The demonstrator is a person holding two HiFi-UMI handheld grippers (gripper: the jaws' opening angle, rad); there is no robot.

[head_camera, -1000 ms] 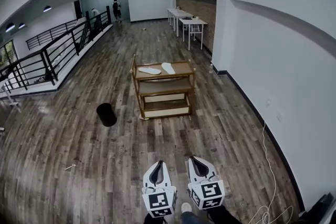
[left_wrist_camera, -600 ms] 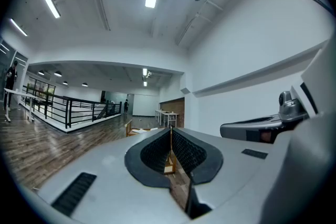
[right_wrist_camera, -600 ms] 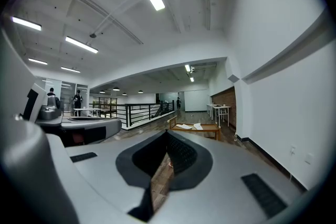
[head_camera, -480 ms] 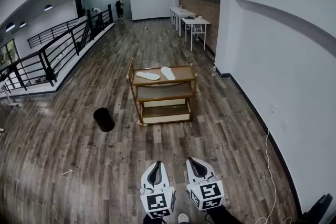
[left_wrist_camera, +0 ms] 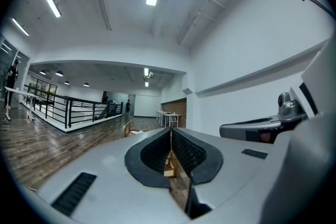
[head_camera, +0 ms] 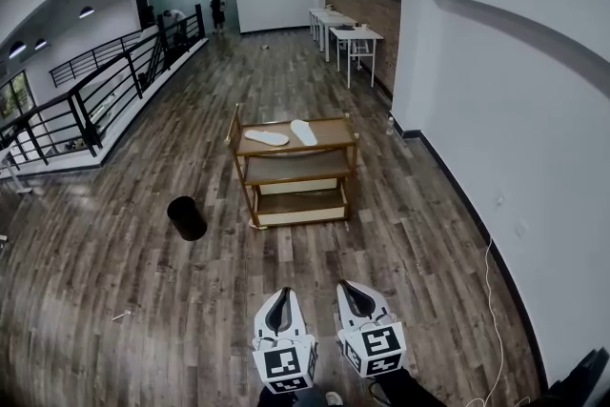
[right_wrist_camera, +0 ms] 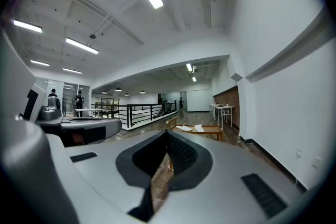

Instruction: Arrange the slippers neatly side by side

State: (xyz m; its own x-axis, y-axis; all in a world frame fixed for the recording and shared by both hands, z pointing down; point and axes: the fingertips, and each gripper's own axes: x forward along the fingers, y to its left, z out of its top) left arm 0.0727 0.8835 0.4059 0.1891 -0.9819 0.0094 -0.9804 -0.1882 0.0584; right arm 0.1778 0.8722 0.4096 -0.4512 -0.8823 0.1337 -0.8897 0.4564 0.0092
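Two white slippers lie on the top shelf of a wooden cart [head_camera: 337, 143] several steps ahead: one slipper [head_camera: 267, 137] to the left, lying crosswise, the other slipper [head_camera: 304, 132] to its right, pointing away. They are apart and at an angle to each other. The right gripper view shows both slippers [right_wrist_camera: 184, 128] far off on the cart. My left gripper [head_camera: 280, 301] and right gripper [head_camera: 352, 291] hang side by side near my body, far short of the cart. Both are shut and hold nothing.
A black bin [head_camera: 187, 217] stands on the wooden floor left of the cart. A white wall [head_camera: 496, 129] runs along the right, with a cable [head_camera: 488, 319] on the floor beside it. A black railing [head_camera: 86, 100] lines the left. White tables [head_camera: 345, 38] and people stand far back.
The view has shifted slightly toward the cart over the last second. Both grippers stay shut in the same place in front of me.
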